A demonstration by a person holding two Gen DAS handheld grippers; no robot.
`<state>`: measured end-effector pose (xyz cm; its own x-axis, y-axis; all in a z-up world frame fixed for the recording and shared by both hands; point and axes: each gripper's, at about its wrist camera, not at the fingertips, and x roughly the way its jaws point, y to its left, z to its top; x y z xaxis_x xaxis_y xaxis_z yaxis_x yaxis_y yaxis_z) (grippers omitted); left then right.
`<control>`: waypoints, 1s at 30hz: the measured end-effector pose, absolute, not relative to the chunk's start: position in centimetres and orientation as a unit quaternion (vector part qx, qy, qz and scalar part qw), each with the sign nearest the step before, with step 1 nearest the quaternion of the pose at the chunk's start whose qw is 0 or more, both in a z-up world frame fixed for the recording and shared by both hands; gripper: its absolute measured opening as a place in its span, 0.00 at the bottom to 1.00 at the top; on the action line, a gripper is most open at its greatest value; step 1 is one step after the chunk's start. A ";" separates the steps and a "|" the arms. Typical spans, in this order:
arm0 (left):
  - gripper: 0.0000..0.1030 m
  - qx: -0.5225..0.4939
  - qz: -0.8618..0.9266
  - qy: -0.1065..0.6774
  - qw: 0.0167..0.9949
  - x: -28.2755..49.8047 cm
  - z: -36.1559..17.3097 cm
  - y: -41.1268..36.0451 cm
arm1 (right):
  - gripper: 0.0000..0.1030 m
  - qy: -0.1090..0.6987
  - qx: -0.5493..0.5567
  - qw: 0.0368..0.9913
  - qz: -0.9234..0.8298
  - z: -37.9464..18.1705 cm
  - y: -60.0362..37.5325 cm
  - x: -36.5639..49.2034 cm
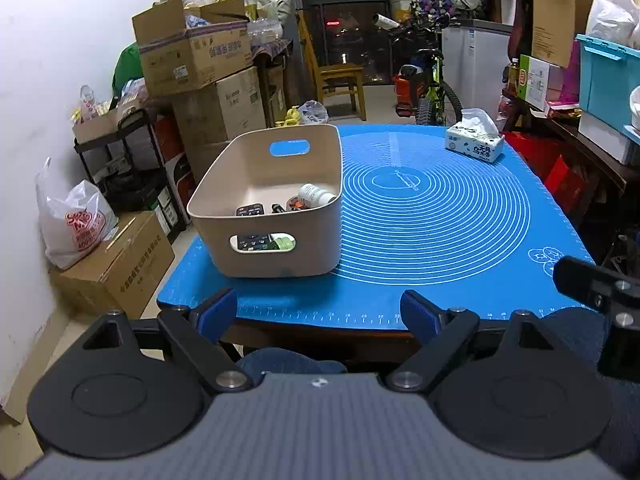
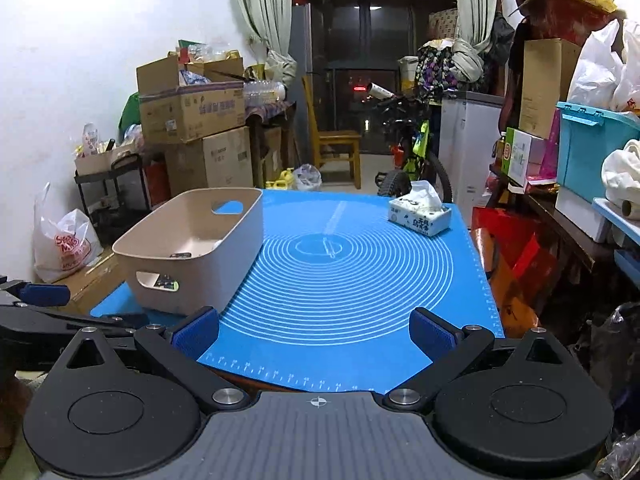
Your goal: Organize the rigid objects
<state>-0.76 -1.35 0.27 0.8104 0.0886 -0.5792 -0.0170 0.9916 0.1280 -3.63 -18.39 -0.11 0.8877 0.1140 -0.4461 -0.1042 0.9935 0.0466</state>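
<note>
Bin point(image 1: 276, 240) hugs mat's point(image 1: 440, 280) left edge; centre bare.

The beige bin point(image 1: 276, 248) looks like smooth matt plastic. The blue mat point(image 1: 440, 280) has a soft rubbery sheen. The tissue pack point(image 1: 474, 145) is glossy film, the stacked boxes point(image 1: 192, 56) plain matt cardboard.

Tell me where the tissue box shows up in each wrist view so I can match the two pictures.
Left wrist view: the tissue box sits upper right of centre, at the far right corner of the blue mat.
Right wrist view: the tissue box is right of centre, again near the mat's far right corner.
Shared landmark: the beige bin on the mat's left side.
</note>
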 end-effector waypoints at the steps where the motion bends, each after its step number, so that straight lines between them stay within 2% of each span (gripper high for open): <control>1: 0.86 0.058 0.028 0.308 0.949 -0.7 0.3 -1.2 | 0.98 0.232 0.011 0.971 0.057 -0.2 -18.4 -3.6; 30: 0.86 0.061 0.031 0.313 0.947 -0.5 0.1 -0.9 | 0.98 0.237 0.015 0.970 0.053 -0.8 -18.4 -3.5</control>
